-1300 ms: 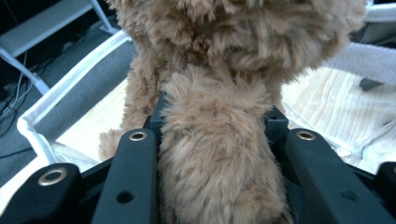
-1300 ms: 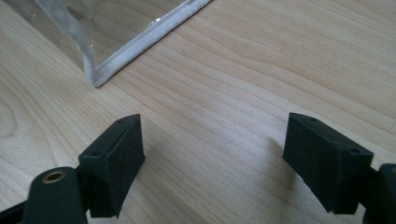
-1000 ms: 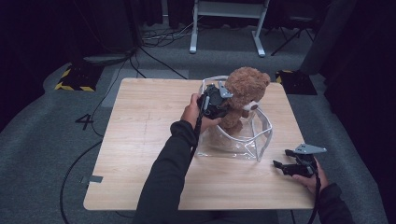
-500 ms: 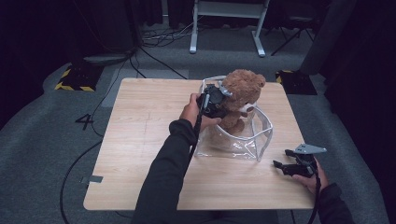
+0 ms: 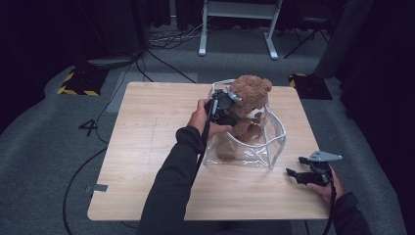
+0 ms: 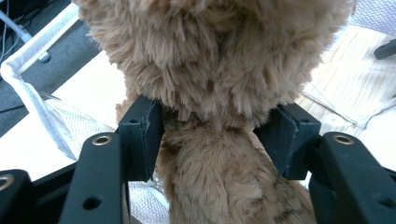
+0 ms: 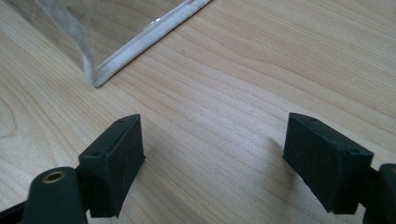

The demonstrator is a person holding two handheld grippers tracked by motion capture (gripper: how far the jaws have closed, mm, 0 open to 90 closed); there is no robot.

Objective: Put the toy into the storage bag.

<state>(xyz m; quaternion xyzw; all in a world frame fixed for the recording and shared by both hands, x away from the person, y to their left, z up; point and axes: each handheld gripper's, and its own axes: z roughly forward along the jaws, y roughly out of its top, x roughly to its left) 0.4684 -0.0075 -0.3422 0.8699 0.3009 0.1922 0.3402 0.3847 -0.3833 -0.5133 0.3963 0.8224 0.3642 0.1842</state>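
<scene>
Wooden table (image 5: 147,147) sits in the middle of the high view, on a grey floor in a dark room. Near the lower right corner, the right gripper (image 5: 299,175) rests low over the wood with its jaws wide and holding nothing. Farther up, near the centre, the left gripper (image 5: 230,113) squeezes the brown teddy bear (image 5: 249,93) at its thin neck. The bear's bottom half is inside the clear bag (image 5: 244,147). The bag looks soft, and nothing is holding it. It could tip or slide if the bear gets pushed or pulled.
</scene>
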